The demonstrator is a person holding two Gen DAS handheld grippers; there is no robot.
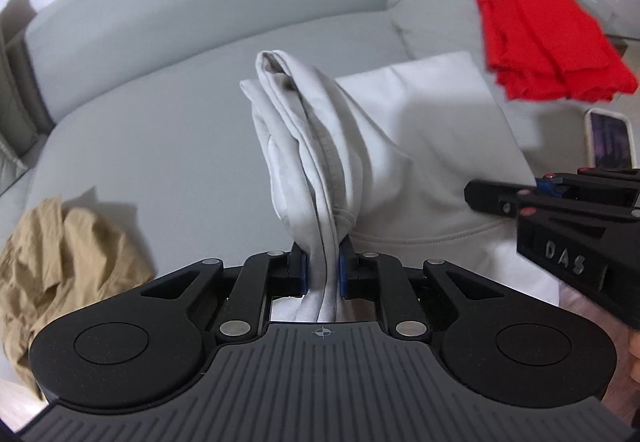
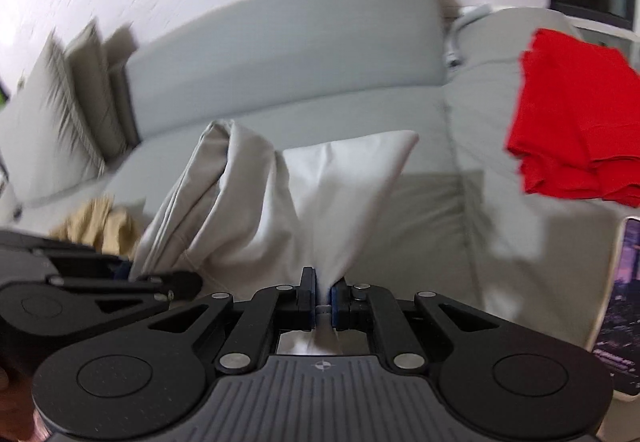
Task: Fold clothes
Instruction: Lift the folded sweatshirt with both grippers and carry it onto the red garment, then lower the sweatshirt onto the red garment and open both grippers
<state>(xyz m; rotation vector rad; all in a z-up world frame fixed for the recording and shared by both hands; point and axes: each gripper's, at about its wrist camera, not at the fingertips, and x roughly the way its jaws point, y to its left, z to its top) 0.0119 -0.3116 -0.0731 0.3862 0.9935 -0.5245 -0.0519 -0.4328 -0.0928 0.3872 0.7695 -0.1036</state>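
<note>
Mid-fold: left gripper (image 1: 322,269) & right gripper (image 2: 323,296) both clamp pale-grey garment (image 1: 360,145), centre frame; next, lay it flat on sofa (image 1: 160,121).

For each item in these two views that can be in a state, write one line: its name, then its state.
left gripper: shut on the pale grey garment's bunched edge.
right gripper: shut on the same garment.
pale grey garment: lifted, hanging between both grippers.
red garment: folded, lying on the sofa.
tan garment: crumpled, unfolded.
phone: screen lit.
</note>
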